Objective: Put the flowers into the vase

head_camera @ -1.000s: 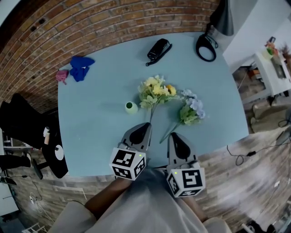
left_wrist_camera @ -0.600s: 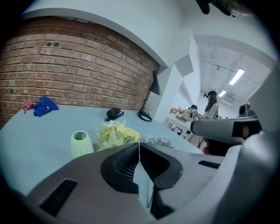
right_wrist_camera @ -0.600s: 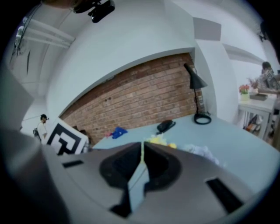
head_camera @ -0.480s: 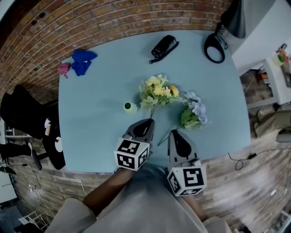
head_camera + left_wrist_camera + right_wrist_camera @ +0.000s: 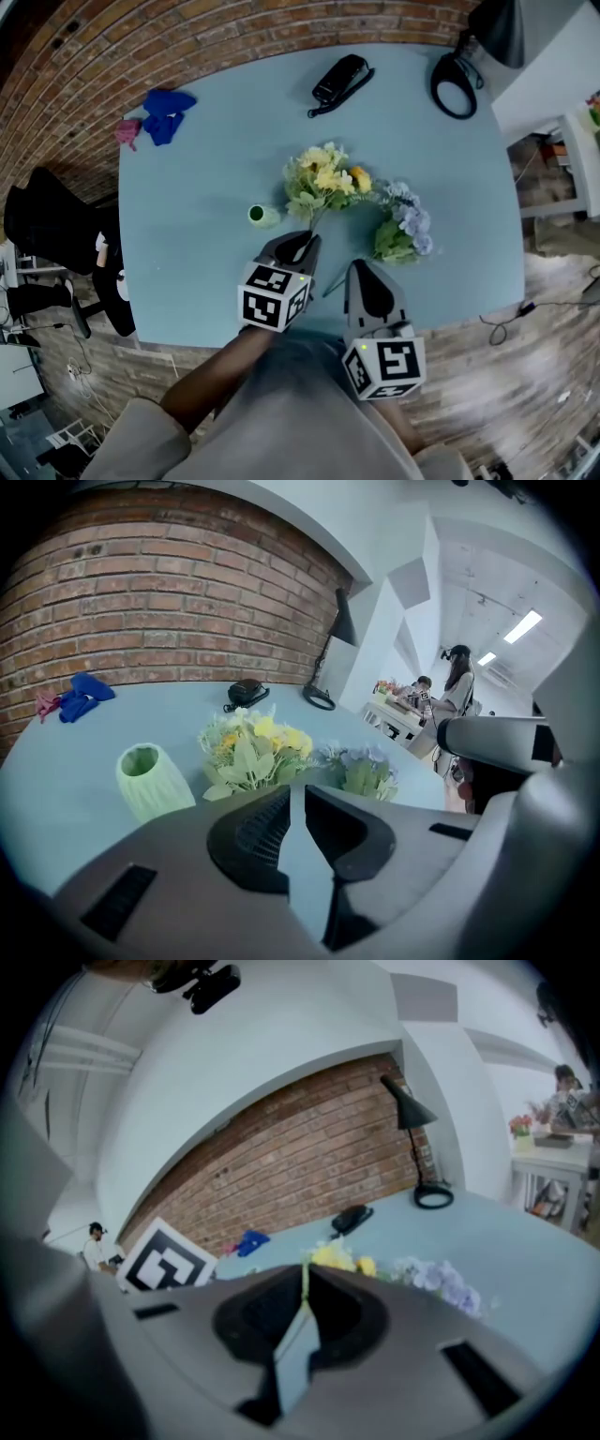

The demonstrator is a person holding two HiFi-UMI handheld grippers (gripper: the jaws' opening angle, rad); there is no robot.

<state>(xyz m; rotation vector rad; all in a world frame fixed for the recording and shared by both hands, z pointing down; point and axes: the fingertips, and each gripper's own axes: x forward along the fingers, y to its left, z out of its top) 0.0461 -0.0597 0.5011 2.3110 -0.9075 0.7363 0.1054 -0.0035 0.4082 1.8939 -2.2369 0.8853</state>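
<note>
i'm reaching for the yellow flowers point(image 5: 323, 180), just ahead of my left gripper point(image 5: 301, 243); its jaws just opened a crack, empty. the vase point(image 5: 262, 217) sits near, left of its tips, and my right gripper point(image 5: 362, 268) is closed, empty. next i'd widen and close low on them.

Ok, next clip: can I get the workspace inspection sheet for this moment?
Surface: light blue table.
Job's things: yellow bouquet and lilac bouquet lying on the table; green vase upright to their left, no flowers in it.
Clutter: blue cloth, pink item, black case, lamp along the far side.
Grippers: left claw near the yellow bouquet's stems, jaws just been opening, nothing between them; right claw shut, empty.
Cables: floor cable at right.
Surroundings: brick wall; people at a distant table.
</note>
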